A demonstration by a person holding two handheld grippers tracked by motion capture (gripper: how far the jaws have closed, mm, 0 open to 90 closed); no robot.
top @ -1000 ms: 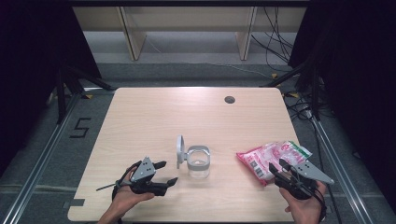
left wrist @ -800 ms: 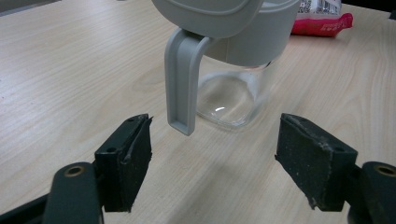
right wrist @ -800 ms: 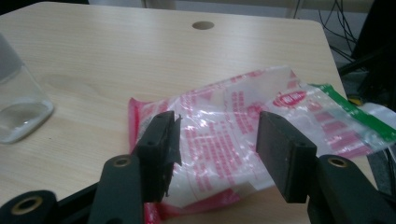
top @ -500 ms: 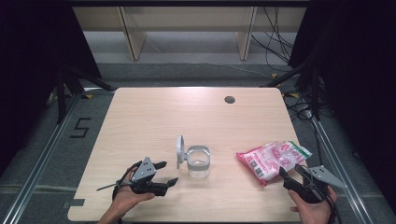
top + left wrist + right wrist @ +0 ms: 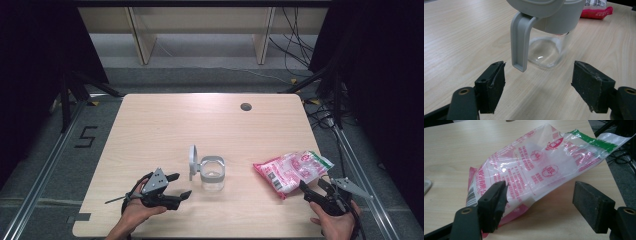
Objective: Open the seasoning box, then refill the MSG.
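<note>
The bag [image 5: 292, 171] lies lower right on the table [image 5: 165, 125], long axis slanting up-right. The right gripper [image 5: 320, 191], its jaws just opened wide and empty, sits just below it (nearest); the left gripper [image 5: 176, 186], also spread, faces the jar [image 5: 212, 174].

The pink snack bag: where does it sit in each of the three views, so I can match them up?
High view: the pink snack bag lies at right, just ahead of the right hand-held gripper.
Left gripper view: a pink strip at the top right edge, behind the glass jar.
Right gripper view: centre, beyond the open jaws.
Shared landmark: the wooden table.
</note>
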